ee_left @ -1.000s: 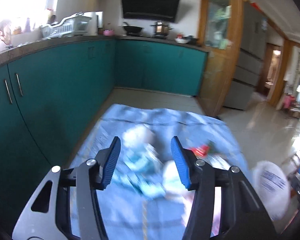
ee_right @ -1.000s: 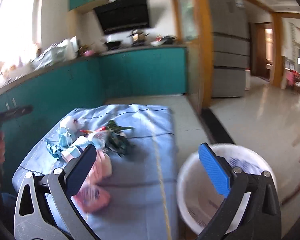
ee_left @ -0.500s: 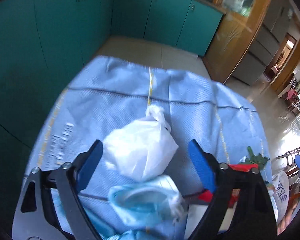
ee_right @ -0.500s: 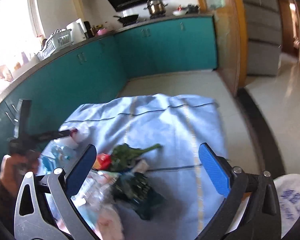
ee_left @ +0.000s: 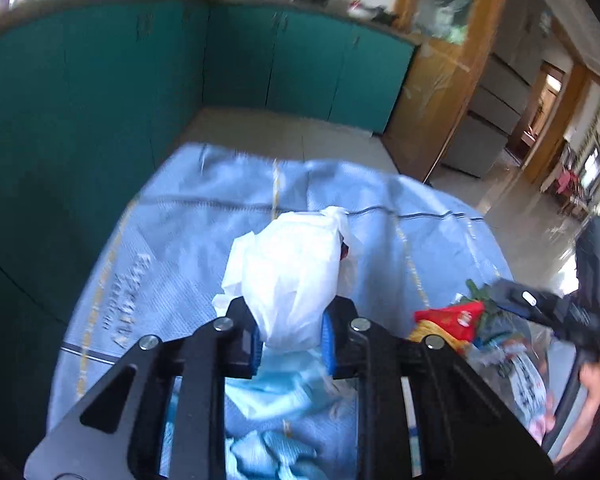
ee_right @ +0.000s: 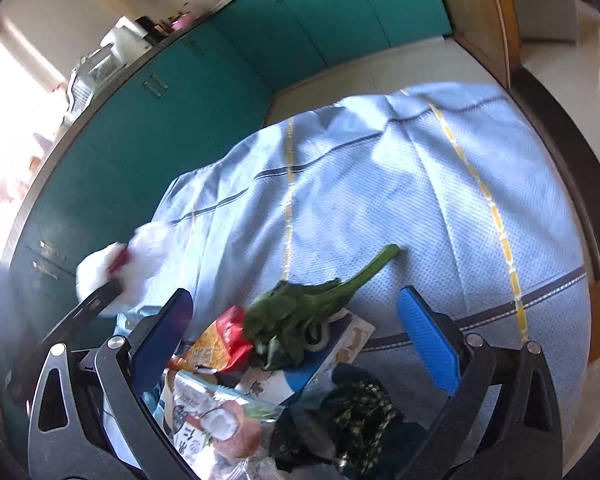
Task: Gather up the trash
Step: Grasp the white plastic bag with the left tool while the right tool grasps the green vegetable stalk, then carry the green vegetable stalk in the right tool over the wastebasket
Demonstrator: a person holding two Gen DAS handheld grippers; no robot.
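My left gripper [ee_left: 290, 344] is shut on a tied white plastic bag [ee_left: 290, 276] and holds it just above the blue cloth [ee_left: 172, 248]; the bag also shows in the right wrist view [ee_right: 140, 264]. Light blue wrappers [ee_left: 288, 392] lie under it. My right gripper [ee_right: 300, 332] is open, low over a trash pile: a green leafy stalk [ee_right: 312, 308], a red-orange snack wrapper [ee_right: 220, 340], a coconut packet [ee_right: 216, 424] and a dark patterned bag [ee_right: 360, 412]. The red wrapper [ee_left: 448, 318] and right gripper [ee_left: 540, 312] show at right in the left view.
The blue cloth [ee_right: 380, 184] covers a low table. Teal kitchen cabinets [ee_left: 100, 92] stand to the left and behind. A wooden cupboard [ee_left: 444, 60] and tiled floor [ee_left: 500, 200] lie to the right.
My left gripper has closed on the white bag and lifted it a little. My right gripper has come down closer over the trash pile, still open.
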